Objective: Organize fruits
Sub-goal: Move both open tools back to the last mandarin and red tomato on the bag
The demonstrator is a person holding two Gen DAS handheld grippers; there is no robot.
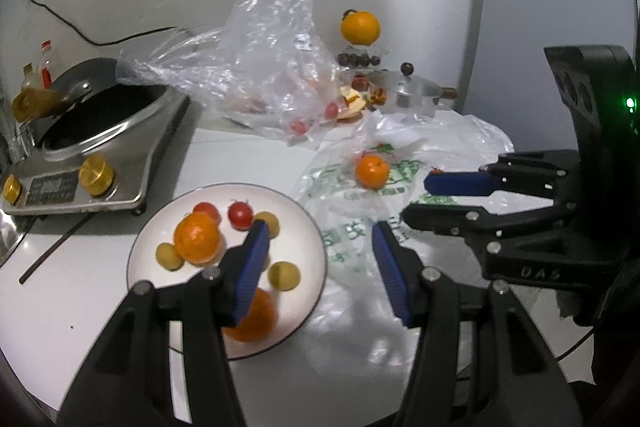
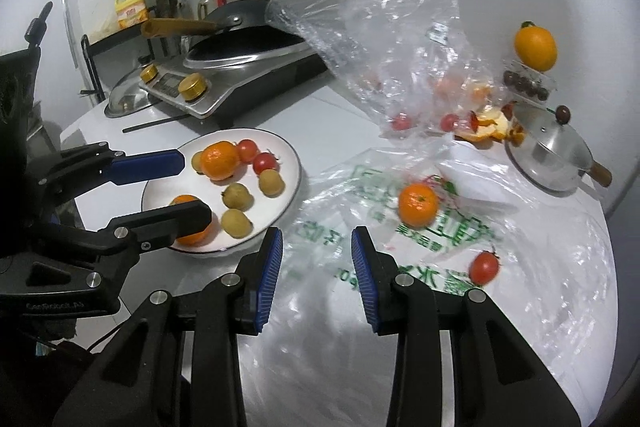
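A white plate point(image 1: 290, 227) point(image 2: 268, 203) holds two oranges point(image 1: 197, 239), two cherry tomatoes point(image 1: 240, 214) and several small yellow-green fruits point(image 2: 238, 195). My left gripper point(image 1: 320, 259) point(image 2: 192, 187) hangs open over the plate's right edge, with nothing between its fingers. My right gripper point(image 2: 316, 267) point(image 1: 416, 199) is open and empty above a printed plastic bag point(image 2: 460, 227). On that bag lie an orange point(image 2: 418, 205) point(image 1: 372, 171) and a cherry tomato point(image 2: 484, 267). A crumpled clear bag point(image 2: 400, 47) point(image 1: 272, 59) behind it has several tomatoes inside.
An induction cooker with a wok point(image 1: 92, 131) point(image 2: 240, 67) stands left of the plate. At the back right are a lidded steel pot point(image 2: 552, 155), orange peels point(image 2: 488, 127) and an orange point(image 2: 536, 45) on a clear box of dark fruits. A chopstick point(image 1: 52, 255) lies near the cooker.
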